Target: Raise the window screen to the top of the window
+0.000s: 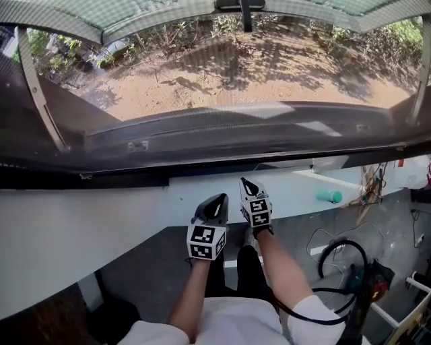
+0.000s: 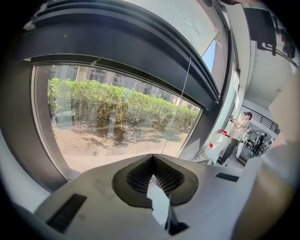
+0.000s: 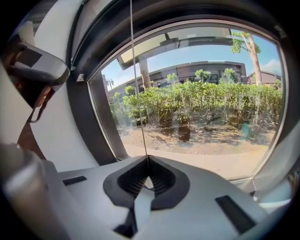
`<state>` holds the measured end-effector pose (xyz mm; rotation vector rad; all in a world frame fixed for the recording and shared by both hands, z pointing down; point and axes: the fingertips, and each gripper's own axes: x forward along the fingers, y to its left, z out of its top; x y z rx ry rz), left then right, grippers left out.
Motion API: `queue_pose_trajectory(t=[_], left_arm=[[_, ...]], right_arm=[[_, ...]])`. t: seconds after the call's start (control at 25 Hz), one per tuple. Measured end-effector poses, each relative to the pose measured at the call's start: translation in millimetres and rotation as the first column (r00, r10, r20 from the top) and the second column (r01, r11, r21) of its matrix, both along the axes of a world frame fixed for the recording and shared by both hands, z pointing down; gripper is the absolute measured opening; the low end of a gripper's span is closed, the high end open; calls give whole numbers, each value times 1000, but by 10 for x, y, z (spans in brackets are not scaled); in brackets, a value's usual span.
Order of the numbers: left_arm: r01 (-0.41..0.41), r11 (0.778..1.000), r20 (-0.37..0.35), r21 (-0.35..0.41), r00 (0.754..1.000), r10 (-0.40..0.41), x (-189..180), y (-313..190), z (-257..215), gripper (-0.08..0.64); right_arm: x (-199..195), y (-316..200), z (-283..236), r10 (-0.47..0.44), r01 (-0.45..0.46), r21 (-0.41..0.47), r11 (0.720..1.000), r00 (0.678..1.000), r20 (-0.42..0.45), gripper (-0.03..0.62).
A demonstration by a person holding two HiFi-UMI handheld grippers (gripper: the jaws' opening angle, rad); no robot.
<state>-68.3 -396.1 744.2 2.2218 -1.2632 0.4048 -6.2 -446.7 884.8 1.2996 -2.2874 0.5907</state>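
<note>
Thin cord [image 3: 133,70] held low, window screen [image 1: 135,17] already high
The right gripper [image 3: 147,158] is clamped on the cord, I think because drawing it down lifts the screen, which sits at the top of the window [image 1: 222,74]. The left gripper [image 2: 152,158] is closed on nothing, waiting beside.

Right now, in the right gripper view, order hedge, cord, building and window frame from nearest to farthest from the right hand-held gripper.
1. cord, at the jaw tips
2. window frame, left side
3. hedge, outside across the dirt
4. building, behind the hedge
</note>
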Motion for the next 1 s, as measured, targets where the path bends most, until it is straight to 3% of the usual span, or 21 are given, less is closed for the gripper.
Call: queue_pose_trajectory(t=[0.56,1.0], left_arm=[[24,999,8,-27,1000,-24,-180,140,74,0],[23,1000,9,15,1000,-23,-281,139,-190,0]], right_arm=[[28,187,75,26,-26,-21,999,1000,1,-8],[57,593,-248,38,-38,10,999,999,15,-8]])
